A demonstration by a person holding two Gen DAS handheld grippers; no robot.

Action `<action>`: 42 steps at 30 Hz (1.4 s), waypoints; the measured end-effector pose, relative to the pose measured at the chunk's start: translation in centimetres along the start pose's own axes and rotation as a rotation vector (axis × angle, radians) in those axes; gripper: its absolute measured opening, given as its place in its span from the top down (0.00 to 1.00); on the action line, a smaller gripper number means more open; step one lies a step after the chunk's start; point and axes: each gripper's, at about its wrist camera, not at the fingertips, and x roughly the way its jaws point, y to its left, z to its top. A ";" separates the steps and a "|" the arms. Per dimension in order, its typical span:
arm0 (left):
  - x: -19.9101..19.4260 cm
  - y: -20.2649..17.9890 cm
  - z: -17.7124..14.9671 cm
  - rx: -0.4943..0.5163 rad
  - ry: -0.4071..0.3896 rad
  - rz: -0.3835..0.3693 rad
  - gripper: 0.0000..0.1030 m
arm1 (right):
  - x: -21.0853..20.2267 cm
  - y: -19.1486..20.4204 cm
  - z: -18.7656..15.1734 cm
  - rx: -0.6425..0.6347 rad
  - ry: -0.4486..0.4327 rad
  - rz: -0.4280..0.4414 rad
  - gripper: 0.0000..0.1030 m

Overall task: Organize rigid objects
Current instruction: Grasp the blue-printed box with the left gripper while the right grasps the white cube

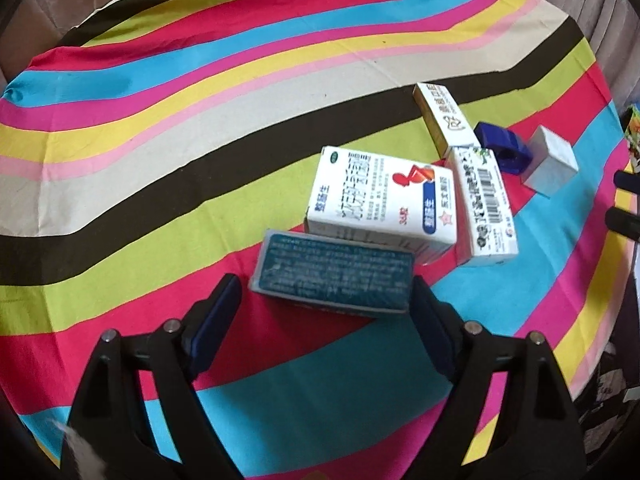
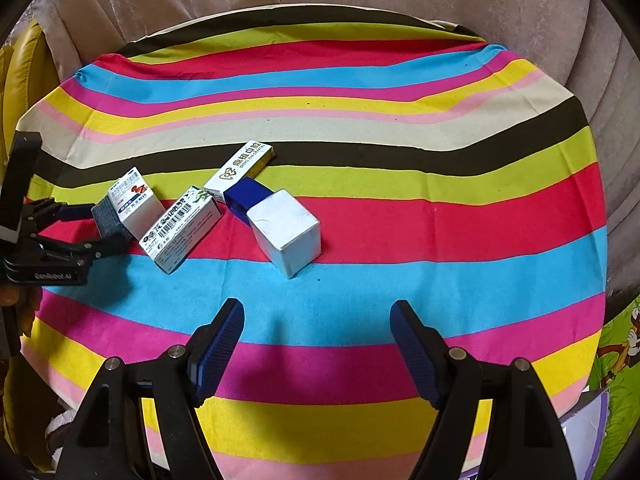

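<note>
Six small boxes lay clustered on the striped table (image 2: 360,80). Risk: the left claw (image 1: 326,292), jaws apart around the teal box (image 1: 334,278), could pinch off-centre and nudge the white box (image 1: 380,196) touching its far side, or twist the teal box free; the right-hand pad sat at the box's end, the left-hand pad apart from it. Position: the teal box lay between the left claw's tips. The right claw (image 2: 316,312) stood open, empty, near the grey box (image 2: 286,228).
</note>
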 end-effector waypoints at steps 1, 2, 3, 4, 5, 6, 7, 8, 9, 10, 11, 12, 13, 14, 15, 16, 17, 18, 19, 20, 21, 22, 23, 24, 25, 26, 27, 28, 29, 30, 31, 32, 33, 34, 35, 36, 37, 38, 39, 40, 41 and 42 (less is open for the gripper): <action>0.0 0.0 -0.2 -0.003 0.002 -0.006 0.26 | 0.0 0.1 0.1 -0.002 -0.001 0.001 0.26; -0.1 0.0 -0.2 -0.008 -0.001 -0.008 0.26 | 0.1 0.1 0.2 -0.003 -0.002 0.000 0.26; -0.3 -0.1 -0.4 -0.013 -0.003 -0.009 0.26 | 0.2 0.2 0.3 -0.004 -0.003 0.000 0.26; -0.4 0.0 -0.5 -0.016 -0.004 -0.010 0.26 | 0.3 0.3 0.4 -0.003 -0.005 0.003 0.26; -0.6 -0.1 -0.7 -0.024 -0.008 -0.009 0.26 | 0.5 0.4 0.6 -0.002 -0.007 0.005 0.26; -0.8 -0.1 -1.0 -0.036 -0.011 -0.008 0.26 | 0.6 0.5 0.8 -0.003 -0.008 0.007 0.26; -1.0 -0.1 -1.2 -0.044 -0.013 -0.008 0.26 | 0.8 0.6 1.0 -0.007 -0.011 0.012 0.26; -1.4 -0.1 -1.6 -0.062 -0.018 -0.011 0.26 | 0.9 0.7 1.3 -0.013 -0.017 0.015 0.26; -1.7 0.0 -2.1 -0.081 -0.021 -0.016 0.26 | 1.0 0.7 1.6 -0.024 -0.025 0.019 0.26; -2.0 0.0 -2.5 -0.095 -0.022 -0.020 0.26 | 1.1 0.8 1.8 -0.033 -0.029 0.022 0.26; -2.3 -0.1 -2.9 -0.106 -0.022 -0.020 0.26 | 1.3 0.8 2.1 -0.043 -0.032 0.029 0.26; -2.6 -0.1 -3.4 -0.116 -0.024 -0.021 0.26 | 1.5 0.7 2.4 -0.050 -0.033 0.038 0.26; -2.9 -0.2 -3.9 -0.127 -0.025 -0.022 0.26 | 1.7 0.7 2.6 -0.056 -0.033 0.044 0.26; -3.4 -0.2 -4.4 -0.141 -0.029 -0.024 0.26 | 2.0 0.7 2.8 -0.064 -0.031 0.047 0.26; -3.5 -0.1 -4.5 -0.154 -0.032 -0.027 0.26 | 2.2 0.7 3.0 -0.069 -0.029 0.049 0.26; -3.8 -0.1 -4.8 -0.168 -0.036 -0.031 0.26 | 2.6 0.8 3.2 -0.078 -0.023 0.054 0.26; -4.3 -0.1 -5.1 -0.181 -0.043 -0.034 0.26 | 2.8 0.8 3.4 -0.086 -0.018 0.062 0.26; -4.8 -0.1 -5.5 -0.191 -0.049 -0.032 0.26 | 3.2 0.9 3.6 -0.098 -0.016 0.077 0.26; -5.0 -0.1 -5.6 -0.194 -0.053 -0.029 0.26 | 3.3 1.0 3.7 -0.105 -0.016 0.083 0.26; -5.5 0.0 -5.7 -0.197 -0.059 -0.020 0.26 | 3.5 1.1 3.8 -0.114 -0.015 0.085 0.26; -5.9 0.2 -5.7 -0.201 -0.065 -0.013 0.26 | 3.7 1.2 3.9 -0.125 -0.014 0.085 0.26; -6.4 0.4 -5.7 -0.209 -0.074 -0.008 0.26 | 3.8 1.3 4.0 -0.133 -0.016 0.089 0.26; -6.9 0.7 -5.7 -0.219 -0.084 -0.002 0.26 | 3.8 1.4 4.1 -0.139 -0.018 0.096 0.28; -7.3 0.9 -5.7 -0.227 -0.092 0.004 0.26 | 4.0 1.4 4.2 -0.145 -0.016 0.097 0.34; -7.8 1.3 -5.8 -0.234 -0.099 0.010 0.26 | 4.3 1.4 4.2 -0.150 -0.003 0.090 0.39; -8.2 1.4 -5.9 -0.239 -0.105 0.017 0.26 | 4.5 1.4 4.2 -0.150 0.006 0.093 0.48; -8.4 1.6 -5.8 -0.241 -0.109 0.021 0.26 | 4.6 1.3 4.2 -0.146 0.016 0.108 0.52; -8.7 1.6 -5.9 -0.243 -0.114 0.023 0.26 | 4.7 1.3 4.2 -0.146 0.019 0.118 0.53; -8.9 1.7 -5.8 -0.246 -0.117 0.024 0.26 | 4.7 1.3 4.1 -0.151 0.022 0.122 0.55; -8.9 1.9 -5.6 -0.247 -0.118 0.023 0.26 | 4.7 1.3 4.0 -0.155 0.022 0.122 0.59; -9.0 1.9 -5.6 -0.248 -0.120 0.024 0.26 | 4.6 1.3 3.9 -0.156 0.022 0.126 0.59; -9.1 1.8 -5.6 -0.248 -0.121 0.025 0.26 | 4.5 1.2 3.9 -0.153 0.019 0.133 0.59; -9.1 1.8 -5.6 -0.248 -0.122 0.025 0.26 | 4.4 1.1 3.8 -0.149 0.015 0.138 0.59; -9.2 1.7 -5.6 -0.248 -0.123 0.025 0.26 | 4.1 1.1 3.7 -0.147 0.008 0.139 0.59; -9.2 1.6 -5.6 -0.247 -0.124 0.023 0.26 | 3.8 1.0 3.6 -0.147 0.002 0.142 0.59; -9.1 1.6 -5.6 -0.247 -0.124 0.022 0.26 | 3.5 1.0 3.5 -0.148 -0.005 0.147 0.59; -9.1 1.5 -5.6 -0.247 -0.124 0.022 0.26 | 3.4 1.0 3.4 -0.148 -0.007 0.148 0.59; -9.1 1.4 -5.6 -0.246 -0.124 0.021 0.26 | 3.3 0.9 3.3 -0.146 -0.007 0.149 0.59; -9.1 1.3 -5.6 -0.245 -0.125 0.019 0.26 | 3.0 0.8 3.1 -0.141 -0.011 0.156 0.59; -9.1 1.2 -5.6 -0.244 -0.126 0.017 0.26 | 2.8 0.8 3.0 -0.135 -0.013 0.160 0.59; -9.1 1.1 -5.5 -0.243 -0.127 0.015 0.26 | 2.5 0.7 2.7 -0.130 -0.016 0.162 0.59; -9.1 1.0 -5.5 -0.243 -0.128 0.013 0.26 | 2.2 0.6 2.4 -0.121 -0.019 0.163 0.59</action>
